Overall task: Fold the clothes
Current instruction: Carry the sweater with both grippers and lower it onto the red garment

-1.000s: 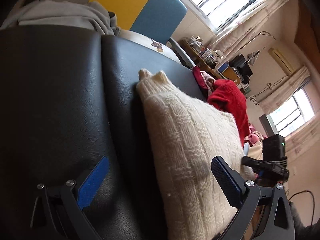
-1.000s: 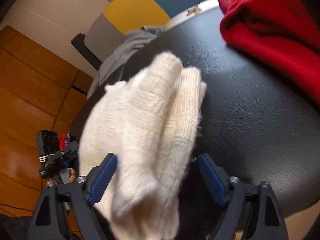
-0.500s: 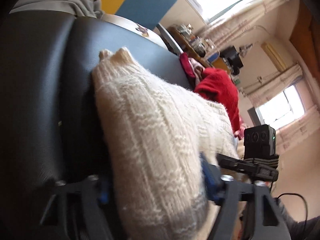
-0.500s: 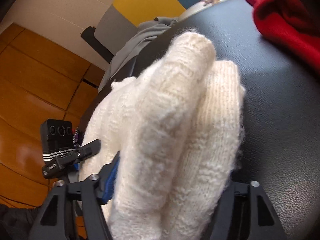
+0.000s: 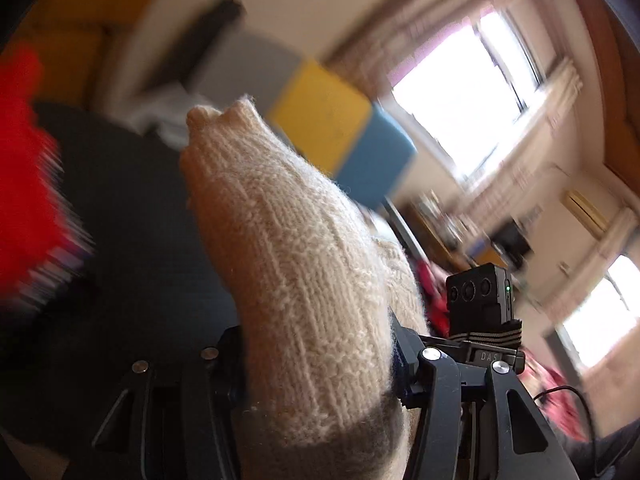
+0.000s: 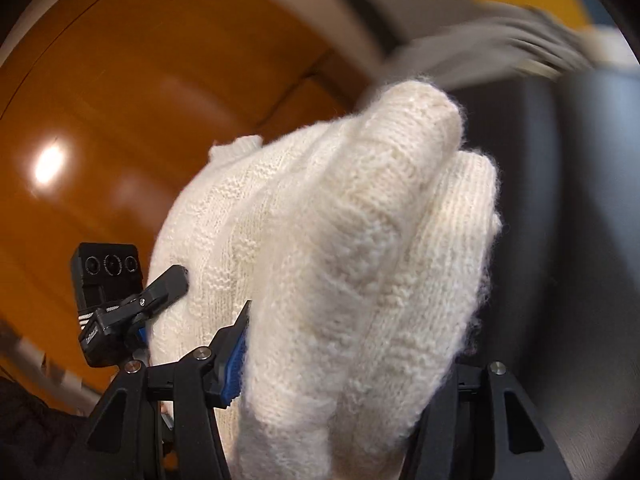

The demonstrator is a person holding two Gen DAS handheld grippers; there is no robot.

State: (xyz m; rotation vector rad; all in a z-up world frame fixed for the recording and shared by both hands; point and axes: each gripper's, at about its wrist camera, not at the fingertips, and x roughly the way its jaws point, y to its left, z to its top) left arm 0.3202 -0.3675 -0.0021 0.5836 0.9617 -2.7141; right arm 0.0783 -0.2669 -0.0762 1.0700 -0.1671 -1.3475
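Left wrist view shows your cream knit sweater (image 5: 304,280) bunched above the black cushion (image 5: 132,240), your left hand-held gripper (image 5: 316,364) clamped on one end; your right hand-held gripper (image 6: 352,364) pinches the other end.

The folded knit garment (image 5: 296,264) sits between the jaws of the left gripper (image 5: 316,364), bulging forward and upward past them, with the padded surface (image 5: 132,216) behind and to its left. In the right wrist view the same garment lies between the jaws of the right gripper (image 6: 348,356), with the left gripper at its left edge. The floor (image 6: 120,120) lies behind and left, the padded surface right.
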